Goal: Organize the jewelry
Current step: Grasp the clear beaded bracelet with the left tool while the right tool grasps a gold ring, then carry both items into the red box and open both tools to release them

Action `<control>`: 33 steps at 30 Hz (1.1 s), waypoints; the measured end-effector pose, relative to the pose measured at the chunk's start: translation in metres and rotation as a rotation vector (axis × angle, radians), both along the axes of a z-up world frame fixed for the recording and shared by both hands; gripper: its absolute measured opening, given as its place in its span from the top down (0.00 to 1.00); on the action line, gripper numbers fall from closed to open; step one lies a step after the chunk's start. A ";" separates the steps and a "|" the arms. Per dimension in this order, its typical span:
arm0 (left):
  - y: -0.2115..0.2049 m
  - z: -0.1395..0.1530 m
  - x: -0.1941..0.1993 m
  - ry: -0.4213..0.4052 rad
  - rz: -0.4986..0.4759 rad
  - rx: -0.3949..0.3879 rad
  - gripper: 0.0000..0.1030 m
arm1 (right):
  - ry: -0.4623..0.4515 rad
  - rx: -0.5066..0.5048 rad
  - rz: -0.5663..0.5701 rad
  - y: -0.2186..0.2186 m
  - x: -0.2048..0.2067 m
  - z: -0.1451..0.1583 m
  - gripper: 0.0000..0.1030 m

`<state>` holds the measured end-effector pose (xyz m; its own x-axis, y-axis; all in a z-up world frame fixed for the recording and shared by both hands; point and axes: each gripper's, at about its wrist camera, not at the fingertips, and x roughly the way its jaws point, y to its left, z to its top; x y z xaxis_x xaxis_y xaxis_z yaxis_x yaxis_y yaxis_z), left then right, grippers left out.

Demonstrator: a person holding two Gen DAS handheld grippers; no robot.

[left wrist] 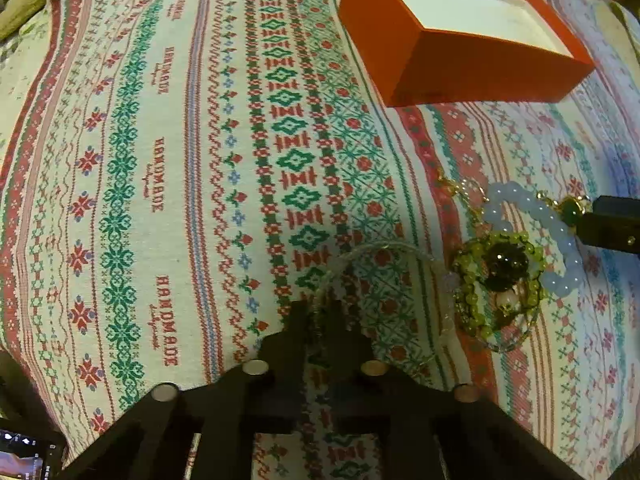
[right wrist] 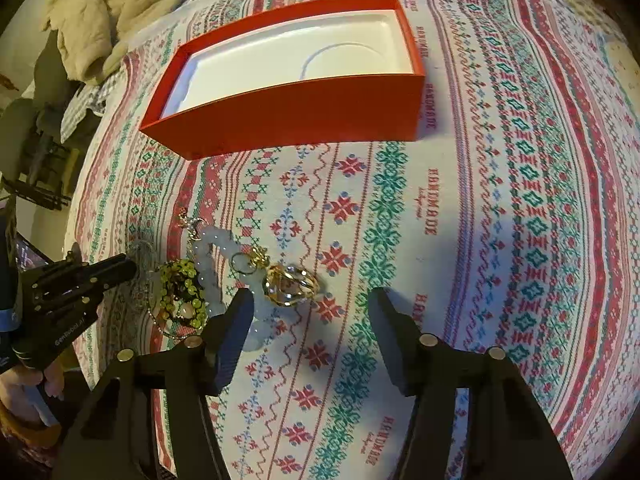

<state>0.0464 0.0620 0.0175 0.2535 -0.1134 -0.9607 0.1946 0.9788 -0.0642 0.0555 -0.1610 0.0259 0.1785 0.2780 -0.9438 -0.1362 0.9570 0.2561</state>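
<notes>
A heap of jewelry lies on the patterned cloth: a green bead bracelet [left wrist: 496,280] [right wrist: 182,292], a pale blue bead bracelet [left wrist: 560,232] [right wrist: 208,272], a gold chain [left wrist: 460,188] and a gold ring-shaped piece [right wrist: 294,282]. A thin clear bead strand [left wrist: 360,250] [right wrist: 140,252] loops out from the heap's left side. My left gripper [left wrist: 318,312] [right wrist: 130,268] is shut on that strand at the cloth. My right gripper [right wrist: 312,304] stands open just short of the gold piece, its left finger against the pale bracelet. One of its fingers [left wrist: 612,224] shows at the right edge of the left wrist view.
An open orange box [left wrist: 460,60] [right wrist: 288,116] with a white insert stands on the cloth behind the jewelry. A beige blanket [right wrist: 120,8] is bunched at the far left. A hand [right wrist: 44,380] holds the left gripper's handle at the table's left edge.
</notes>
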 end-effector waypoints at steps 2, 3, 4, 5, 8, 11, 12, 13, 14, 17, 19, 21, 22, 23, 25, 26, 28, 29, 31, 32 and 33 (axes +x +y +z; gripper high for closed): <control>0.004 0.001 0.001 -0.006 0.008 -0.006 1.00 | -0.005 -0.010 0.007 0.004 0.002 -0.002 0.50; 0.006 0.001 0.001 -0.010 0.009 -0.007 1.00 | -0.008 -0.014 0.012 0.005 0.004 -0.002 0.56; 0.007 0.002 0.001 -0.017 0.009 -0.010 1.00 | -0.011 -0.013 0.017 0.005 0.004 -0.002 0.66; 0.007 0.005 0.001 -0.020 0.010 -0.014 1.00 | -0.012 -0.013 0.022 0.006 0.005 -0.002 0.70; 0.004 0.016 0.003 -0.044 0.009 -0.026 1.00 | -0.021 -0.025 0.029 0.009 0.006 -0.001 0.70; 0.000 0.034 0.004 -0.081 0.007 -0.039 1.00 | -0.041 -0.030 0.035 0.012 0.006 0.003 0.70; -0.002 0.040 0.004 -0.088 0.007 -0.043 1.00 | -0.048 -0.031 0.036 0.013 0.006 0.005 0.70; -0.002 0.045 0.004 -0.099 0.005 -0.048 1.00 | -0.053 -0.030 0.036 0.012 0.005 0.007 0.70; -0.002 0.050 0.005 -0.109 0.004 -0.054 1.00 | -0.058 -0.030 0.036 0.011 0.004 0.009 0.70; -0.002 0.061 0.007 -0.138 0.003 -0.069 1.00 | -0.074 -0.023 0.033 0.007 0.002 0.017 0.70; -0.003 0.067 0.007 -0.160 0.004 -0.080 1.00 | -0.086 -0.019 0.025 0.003 0.000 0.023 0.70; -0.005 0.070 0.007 -0.179 0.004 -0.090 1.00 | -0.099 -0.014 0.017 0.000 0.001 0.029 0.70; -0.007 0.073 0.008 -0.190 0.003 -0.096 1.00 | -0.106 -0.010 0.011 -0.002 0.002 0.032 0.70; -0.010 0.076 0.009 -0.201 0.004 -0.102 1.00 | -0.113 -0.007 0.006 -0.004 0.003 0.036 0.70; -0.014 0.084 0.009 -0.223 0.004 -0.116 1.00 | -0.133 -0.001 -0.005 -0.006 0.004 0.044 0.70; -0.017 0.088 0.010 -0.236 0.002 -0.128 1.00 | -0.144 0.004 -0.012 -0.008 0.006 0.048 0.70; -0.019 0.094 0.013 -0.255 0.001 -0.148 1.00 | -0.161 0.015 -0.024 -0.010 0.009 0.056 0.70; -0.021 0.099 0.015 -0.266 -0.001 -0.161 1.00 | -0.170 0.020 -0.030 -0.012 0.010 0.059 0.70; -0.025 0.107 0.018 -0.292 -0.006 -0.187 1.00 | -0.188 0.028 -0.045 -0.016 0.013 0.066 0.70; -0.027 0.111 0.019 -0.307 -0.011 -0.202 1.00 | -0.198 0.034 -0.055 -0.018 0.015 0.069 0.70; -0.030 0.115 0.021 -0.321 -0.017 -0.214 1.00 | -0.207 0.039 -0.062 -0.020 0.017 0.072 0.70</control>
